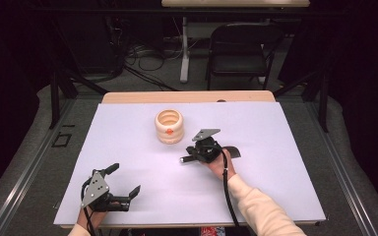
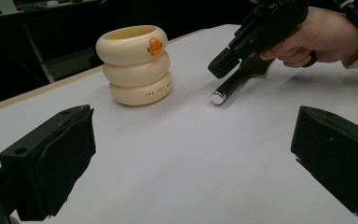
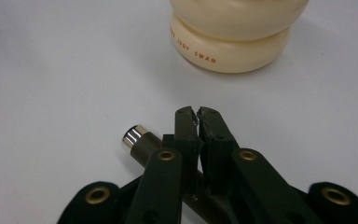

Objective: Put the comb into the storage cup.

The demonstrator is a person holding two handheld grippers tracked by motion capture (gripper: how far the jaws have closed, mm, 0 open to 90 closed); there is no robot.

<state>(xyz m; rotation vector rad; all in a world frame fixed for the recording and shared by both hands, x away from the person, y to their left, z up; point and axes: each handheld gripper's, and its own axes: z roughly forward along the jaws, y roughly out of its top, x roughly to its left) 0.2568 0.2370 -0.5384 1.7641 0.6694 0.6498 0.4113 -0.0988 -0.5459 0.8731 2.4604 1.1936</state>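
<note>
Right gripper view showed my right gripper [image 3: 196, 112] clamped on a dark pen [image 3: 142, 142] lying just beside the cream holder [image 3: 233, 42]. My left gripper [image 1: 126, 181] sat wide apart, holding nothing.

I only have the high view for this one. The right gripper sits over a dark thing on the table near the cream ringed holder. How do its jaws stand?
Observer: In the right gripper view, the right gripper has its jaws shut, tips almost touching, directly over a dark rod. I cannot tell whether they pinch it.
Operator: What is at the rod's near end?
Observer: A shiny silver cap. It points toward the cream holder but lies apart from it.
Operator: Any writing on the holder?
Observer: Yes, orange lettering runs along its bottom ring, ending in SWAN.
</note>
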